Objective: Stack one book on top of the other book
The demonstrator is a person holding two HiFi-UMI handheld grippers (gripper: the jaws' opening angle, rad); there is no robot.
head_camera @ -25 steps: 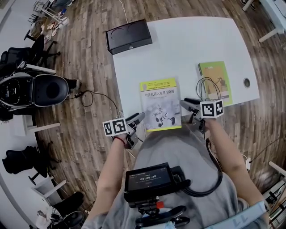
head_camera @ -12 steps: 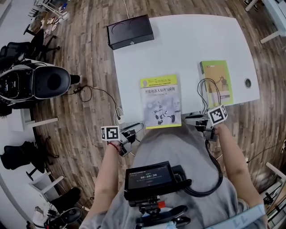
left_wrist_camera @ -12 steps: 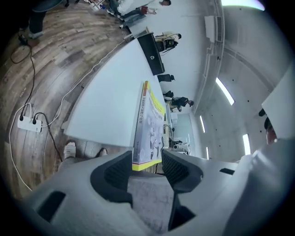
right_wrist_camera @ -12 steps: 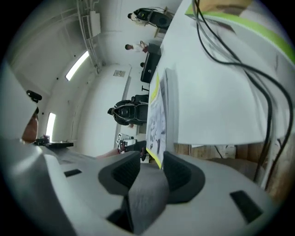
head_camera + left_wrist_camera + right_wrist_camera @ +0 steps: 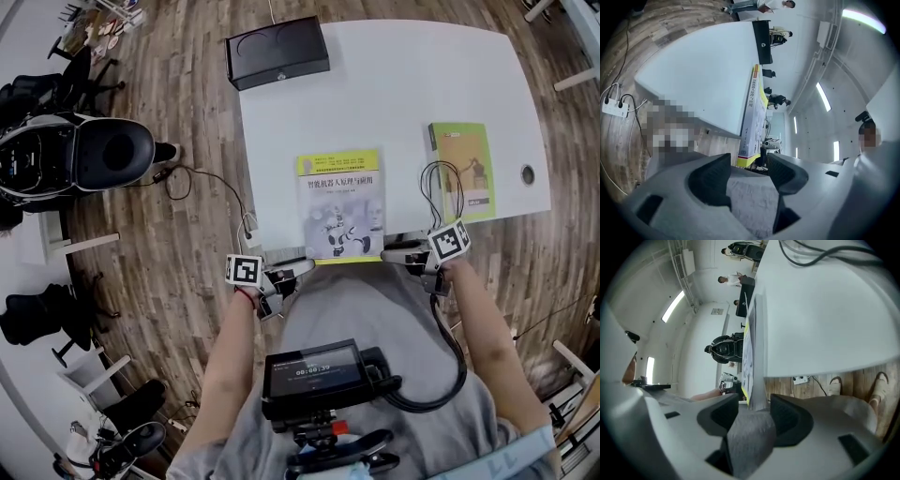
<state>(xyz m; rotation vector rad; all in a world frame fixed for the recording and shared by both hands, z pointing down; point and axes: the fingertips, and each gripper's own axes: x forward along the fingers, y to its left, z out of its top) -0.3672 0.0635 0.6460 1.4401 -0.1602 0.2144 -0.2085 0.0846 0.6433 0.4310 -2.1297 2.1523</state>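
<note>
**Grippers open at the table's edge.** The jaws of the left gripper (image 5: 747,165) are seen standing apart, having just been opening. Nothing is pressed between the pads, and only grey clothing (image 5: 752,201) shows through the gap. The jaws of the right gripper (image 5: 754,409) are likewise parted, having just been opening, and nothing is clamped by them.

Just beyond each pair of jaws the yellow-and-white book (image 5: 339,202) is seen edge-on. Its near corners are in line with the gaps but are not gripped.

In the head view both grippers are held at the near edge of the white table (image 5: 394,84). The left one is placed just off the book's near left corner and the right one just beside its near right corner, and each is pointed inward towards the book.

The book is laid flat, cover up, at the middle of the table's near edge, which is slightly overhung by it. The green book (image 5: 461,169) is laid flat well to its right, apart from it, with a loop of thin black cable (image 5: 439,187) lying partly across it. A black box (image 5: 277,52) is set at the table's far left corner. The table is surrounded by a wood floor (image 5: 187,103), and a black-and-white chair (image 5: 89,173) is seen at the left.
</note>
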